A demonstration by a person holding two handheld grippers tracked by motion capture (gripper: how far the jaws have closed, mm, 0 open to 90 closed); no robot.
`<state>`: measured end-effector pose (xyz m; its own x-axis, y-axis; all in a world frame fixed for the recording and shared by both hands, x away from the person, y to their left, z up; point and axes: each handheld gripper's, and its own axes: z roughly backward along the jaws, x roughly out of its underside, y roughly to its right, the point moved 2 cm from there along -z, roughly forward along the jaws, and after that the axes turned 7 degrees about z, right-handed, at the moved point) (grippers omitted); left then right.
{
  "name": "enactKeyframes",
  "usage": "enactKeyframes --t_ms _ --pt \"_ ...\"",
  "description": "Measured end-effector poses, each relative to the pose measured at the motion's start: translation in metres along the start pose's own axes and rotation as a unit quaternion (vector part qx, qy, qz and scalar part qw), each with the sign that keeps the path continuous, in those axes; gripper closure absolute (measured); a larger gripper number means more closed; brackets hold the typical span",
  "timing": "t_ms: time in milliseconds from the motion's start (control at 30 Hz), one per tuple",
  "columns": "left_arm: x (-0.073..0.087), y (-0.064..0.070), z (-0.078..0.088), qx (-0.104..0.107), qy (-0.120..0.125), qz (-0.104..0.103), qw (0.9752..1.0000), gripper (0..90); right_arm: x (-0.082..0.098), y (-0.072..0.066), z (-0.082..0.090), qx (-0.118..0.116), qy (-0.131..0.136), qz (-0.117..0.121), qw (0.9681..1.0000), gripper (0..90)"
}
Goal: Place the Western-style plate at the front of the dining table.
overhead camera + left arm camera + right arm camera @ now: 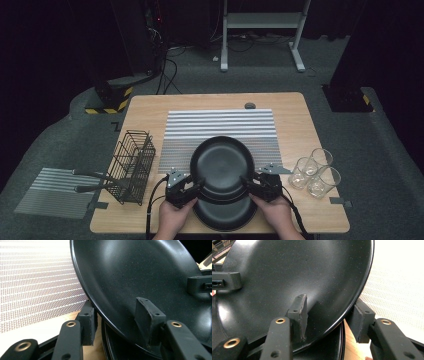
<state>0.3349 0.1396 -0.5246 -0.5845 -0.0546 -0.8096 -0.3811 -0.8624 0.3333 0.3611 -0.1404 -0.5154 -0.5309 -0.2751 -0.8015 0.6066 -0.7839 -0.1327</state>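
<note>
High view: overhead from the person's side, facing forward and down, far, whole table (pixel 300 107).
Left gripper view: rides its gripper, close along the jaws.
Right gripper view: likewise, close.
Shared: upper black plate (pixel 221 162) (pixel 140 277) (pixel 294 272).

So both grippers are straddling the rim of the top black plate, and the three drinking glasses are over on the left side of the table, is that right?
Not quite. The three drinking glasses stand on the right side of the table, as the high view shows. The rest holds: the left gripper and right gripper both straddle the rim of the top black plate.
</note>
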Motion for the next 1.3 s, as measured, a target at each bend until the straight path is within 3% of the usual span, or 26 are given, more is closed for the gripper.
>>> enactKeyframes --t_ms 333,467,767,833,867,933,1133,1200,1233,1300 --pt "0.0 0.001 -0.001 0.002 0.002 0.005 1.0 53.1 0.0 -0.001 0.003 0.012 0.006 0.008 0.9999 53.0" --pt "-0.001 0.002 0.002 0.002 0.006 -0.009 0.9999 53.1 0.0 -0.002 0.004 0.014 0.014 0.012 0.9997 53.1" --pt "-0.004 0.005 0.006 0.009 0.026 -0.008 0.9996 53.1 -0.004 -0.005 0.01 0.021 0.041 0.015 0.9988 54.1" --pt "-0.005 0.004 0.01 0.013 0.014 -0.018 0.9997 53.1 -0.005 -0.004 0.013 0.018 0.039 0.014 0.999 54.6" --pt "-0.006 0.004 0.008 0.013 0.027 -0.013 0.9995 53.1 -0.006 -0.004 0.013 0.018 0.039 0.014 0.999 54.6" --pt "-0.008 0.004 0.011 0.012 0.022 -0.023 0.9994 53.1 -0.007 -0.005 0.013 0.018 0.043 0.014 0.9988 54.7" --pt "-0.016 0.009 0.013 0.007 0.038 -0.031 0.9988 53.1 -0.013 -0.003 0.016 0.017 0.05 0.016 0.9985 54.7" --pt "-0.021 0.01 0.012 0.008 0.044 -0.029 0.9986 53.0 -0.015 -0.003 0.018 0.017 0.059 0.01 0.998 54.7" --pt "-0.022 0.014 0.011 0.011 0.056 -0.009 0.9984 53.0 -0.016 -0.003 0.018 0.016 0.061 0.009 0.998 54.7" --pt "-0.027 0.014 0.01 0.005 0.054 -0.028 0.9981 53.0 -0.018 -0.001 0.018 0.013 0.064 0.006 0.9979 54.6"
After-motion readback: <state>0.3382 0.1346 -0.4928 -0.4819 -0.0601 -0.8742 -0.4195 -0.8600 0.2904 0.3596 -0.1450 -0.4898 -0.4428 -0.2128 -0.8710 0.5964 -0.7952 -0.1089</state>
